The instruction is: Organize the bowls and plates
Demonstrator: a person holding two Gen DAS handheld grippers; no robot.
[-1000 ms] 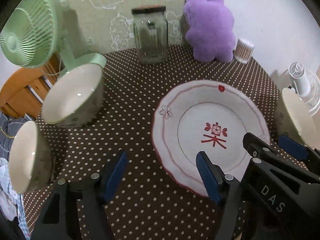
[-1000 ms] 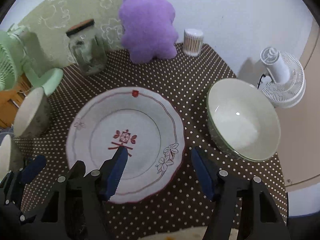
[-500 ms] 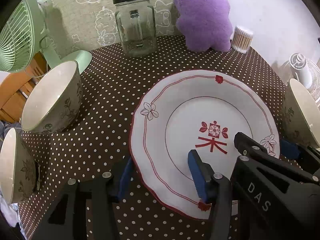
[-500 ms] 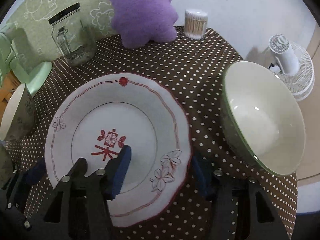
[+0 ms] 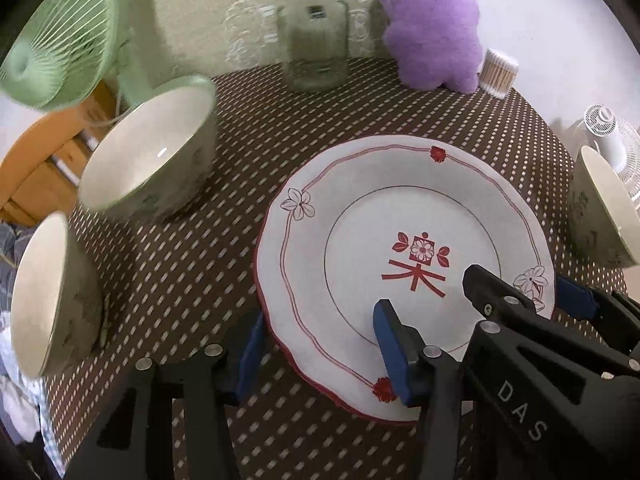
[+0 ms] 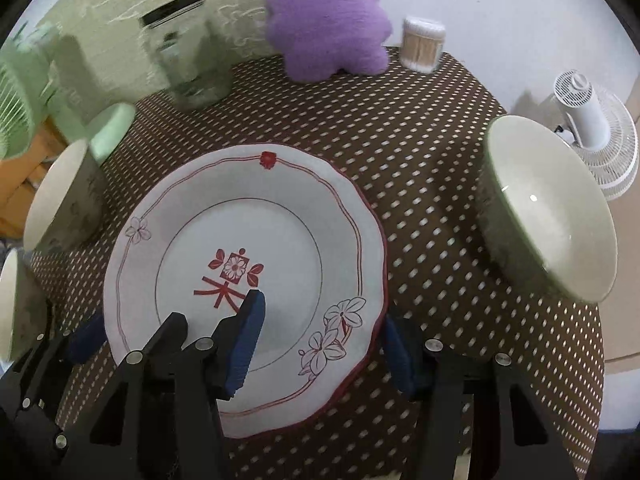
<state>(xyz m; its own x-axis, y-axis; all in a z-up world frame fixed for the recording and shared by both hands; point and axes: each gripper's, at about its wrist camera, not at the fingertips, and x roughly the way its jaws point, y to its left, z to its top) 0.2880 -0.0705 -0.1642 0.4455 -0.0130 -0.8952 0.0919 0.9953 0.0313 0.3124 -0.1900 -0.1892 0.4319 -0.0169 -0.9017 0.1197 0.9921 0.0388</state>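
Note:
A white plate point(image 5: 400, 208) with red flowers and a red centre mark lies on the dotted brown cloth. My left gripper point(image 5: 320, 320) straddles its near left rim, one blue pad under the edge and one on the face. Its jaws are still closing on the rim. My right gripper point(image 6: 322, 312) clamps the near right rim the same way and shows in the left wrist view as the right gripper point(image 5: 520, 280). The plate looks sharp while the surroundings blur. Cream bowls stand around it: two bowls point(image 5: 148, 160) point(image 5: 44, 296) on the left and one bowl point(image 6: 548, 216) on the right.
Along the back stand a green fan point(image 5: 56, 40), a glass jar point(image 5: 312, 32), a purple plush toy point(image 5: 432, 28) and a tub of cotton swabs point(image 5: 498, 72). A white fan point(image 6: 592, 132) sits beyond the table's right edge, wooden furniture point(image 5: 36, 168) beyond the left.
Both grippers came down over the plate's near rim and narrowed onto it. Since half a second ago the plate keeps its place between the fingers while bowls and jar shift in view.

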